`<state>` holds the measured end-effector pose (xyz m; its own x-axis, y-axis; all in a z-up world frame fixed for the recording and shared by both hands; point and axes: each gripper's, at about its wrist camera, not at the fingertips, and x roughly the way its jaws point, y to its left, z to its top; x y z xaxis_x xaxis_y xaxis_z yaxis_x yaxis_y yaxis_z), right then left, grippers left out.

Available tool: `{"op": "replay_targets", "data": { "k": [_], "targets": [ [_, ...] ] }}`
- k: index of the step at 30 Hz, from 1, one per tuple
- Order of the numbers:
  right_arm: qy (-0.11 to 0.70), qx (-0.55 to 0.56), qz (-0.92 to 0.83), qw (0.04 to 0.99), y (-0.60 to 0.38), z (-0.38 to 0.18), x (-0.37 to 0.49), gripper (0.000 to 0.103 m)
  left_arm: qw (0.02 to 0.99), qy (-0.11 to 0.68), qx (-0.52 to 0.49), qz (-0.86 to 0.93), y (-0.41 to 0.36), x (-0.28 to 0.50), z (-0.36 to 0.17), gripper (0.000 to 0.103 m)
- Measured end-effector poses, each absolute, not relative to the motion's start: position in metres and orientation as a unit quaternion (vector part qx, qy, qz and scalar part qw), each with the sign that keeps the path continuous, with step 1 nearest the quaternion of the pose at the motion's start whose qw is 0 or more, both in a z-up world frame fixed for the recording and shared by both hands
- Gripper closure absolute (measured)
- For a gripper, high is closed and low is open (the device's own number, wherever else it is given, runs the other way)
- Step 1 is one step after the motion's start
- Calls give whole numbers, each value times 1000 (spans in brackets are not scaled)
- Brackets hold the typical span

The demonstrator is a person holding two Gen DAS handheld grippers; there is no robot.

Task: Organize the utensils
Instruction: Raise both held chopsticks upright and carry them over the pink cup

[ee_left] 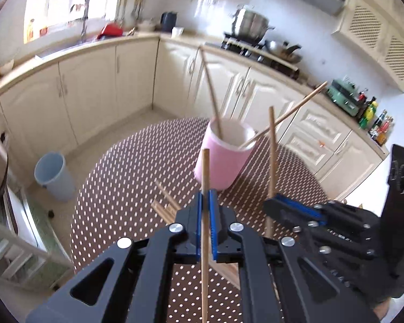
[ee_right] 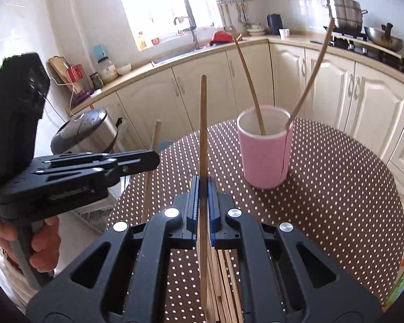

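A pink cup (ee_left: 223, 158) stands on the brown dotted table (ee_left: 121, 175) with two wooden chopsticks (ee_left: 211, 91) leaning out of it. My left gripper (ee_left: 206, 196) is shut on one upright chopstick (ee_left: 205, 177), lifted above the table in front of the cup. To its right, my right gripper (ee_left: 269, 206) grips another upright chopstick (ee_left: 272, 148). In the right wrist view, the right gripper (ee_right: 202, 185) is shut on its chopstick (ee_right: 202, 121), with the cup (ee_right: 264, 156) ahead to the right. The left gripper (ee_right: 155, 161) holds its chopstick (ee_right: 150, 167) at the left. Loose chopsticks (ee_right: 226, 282) lie on the table beneath.
A few more loose chopsticks (ee_left: 164, 207) lie left of my left gripper. A blue bin (ee_left: 54, 175) stands on the floor beyond the table's left edge. A rice cooker (ee_right: 80, 132) sits at the left. Cream cabinets (ee_left: 94, 86) line the far walls. A hand (ee_right: 44, 245) grips the left handle.
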<state>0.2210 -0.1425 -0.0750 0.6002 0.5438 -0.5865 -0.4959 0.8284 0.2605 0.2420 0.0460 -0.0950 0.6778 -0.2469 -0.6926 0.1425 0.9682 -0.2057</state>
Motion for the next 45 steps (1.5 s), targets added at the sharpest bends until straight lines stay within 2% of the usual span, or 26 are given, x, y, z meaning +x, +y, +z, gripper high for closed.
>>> {"op": "replay_targets", "data": {
  "k": [10, 23, 28, 34, 45],
  "targets": [
    [301, 42, 284, 909, -142, -51, 220, 96, 944, 301, -53, -124, 36, 232, -51, 97],
    [197, 61, 237, 949, -149, 6, 244, 96, 969, 205, -65, -123, 18, 277, -1, 97],
    [140, 77, 205, 966, -155, 20, 261, 96, 975, 157, -99, -120, 18, 300, 19, 97],
    [84, 65, 166, 980, -154, 20, 276, 97, 982, 119, -109, -100, 13, 324, 21, 97],
    [104, 56, 161, 980, -159, -6, 295, 97, 984, 109, -98, -99, 3, 349, -6, 97]
  ]
}}
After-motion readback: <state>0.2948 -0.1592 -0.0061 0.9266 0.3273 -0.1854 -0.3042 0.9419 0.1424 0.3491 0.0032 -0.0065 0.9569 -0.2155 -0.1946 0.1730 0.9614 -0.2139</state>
